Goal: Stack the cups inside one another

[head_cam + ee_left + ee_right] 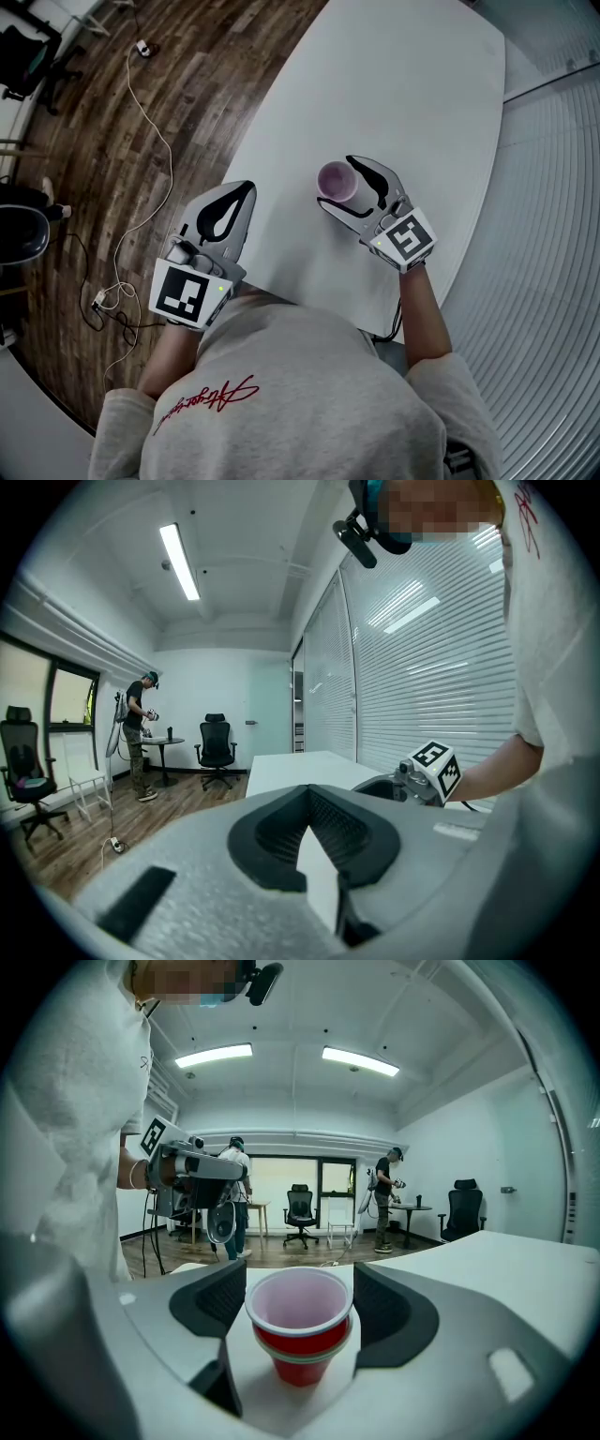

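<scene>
Nested red cups (pixel 298 1354) upright on white table (pixel 403 94). Right gripper (pixel 300 1286) spread either side of cups, not touching. Left gripper (pixel 246 192) pinched empty, well left of cups. Risk: careless jaw swing topples them.

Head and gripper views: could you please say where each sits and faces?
Head view: on the head, steeply down at the table; left gripper, right gripper, forearms show.
Left gripper view: on left gripper, along its fingers over the table; right gripper shows.
Right gripper view: on right gripper, facing the cups; left gripper shows.
Shared: cups, head and right gripper views.
</scene>
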